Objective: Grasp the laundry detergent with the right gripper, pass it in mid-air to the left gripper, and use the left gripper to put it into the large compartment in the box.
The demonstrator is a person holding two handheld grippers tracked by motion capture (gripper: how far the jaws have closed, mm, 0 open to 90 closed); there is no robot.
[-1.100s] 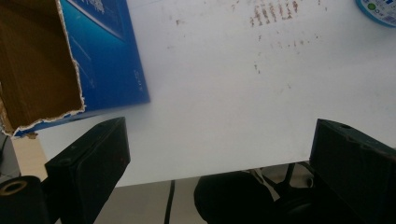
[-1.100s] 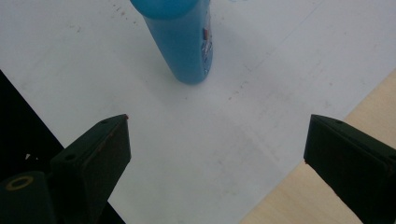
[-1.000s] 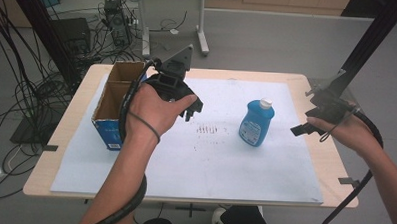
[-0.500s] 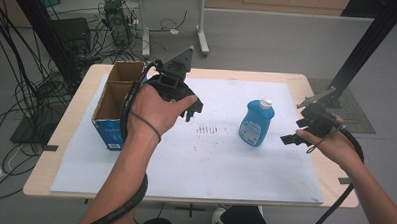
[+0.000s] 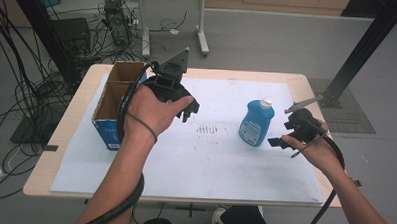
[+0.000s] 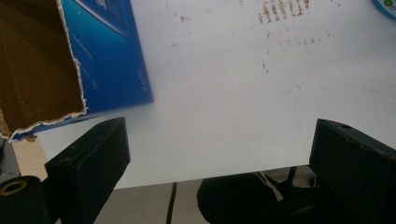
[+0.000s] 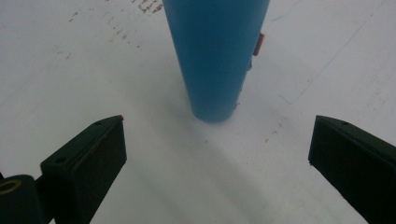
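A blue bottle (image 5: 256, 125) with a white cap stands upright on the white sheet (image 5: 214, 162), right of the middle. My right gripper (image 5: 279, 143) is just to its right, low over the sheet, pointing at it. In the right gripper view the bottle (image 7: 215, 56) stands a little ahead of the right gripper (image 7: 217, 158). Its jaws are wide apart, have just been opening, and have nothing between them. My left gripper (image 5: 189, 109) hovers beside the open cardboard box (image 5: 114, 96). Seen in its own view, the left gripper (image 6: 219, 158) is open, with nothing in it.
The blue side of the box (image 6: 107, 56) is at the left of the left gripper view. Faint reddish marks (image 5: 211, 132) stain the sheet between the two hands. The table's front edge (image 5: 183, 201) is near the person. Cables and furniture stand on the floor behind.
The right hand has come down and leftward, closer to the bottle. The left hand and the bottle have stayed put.
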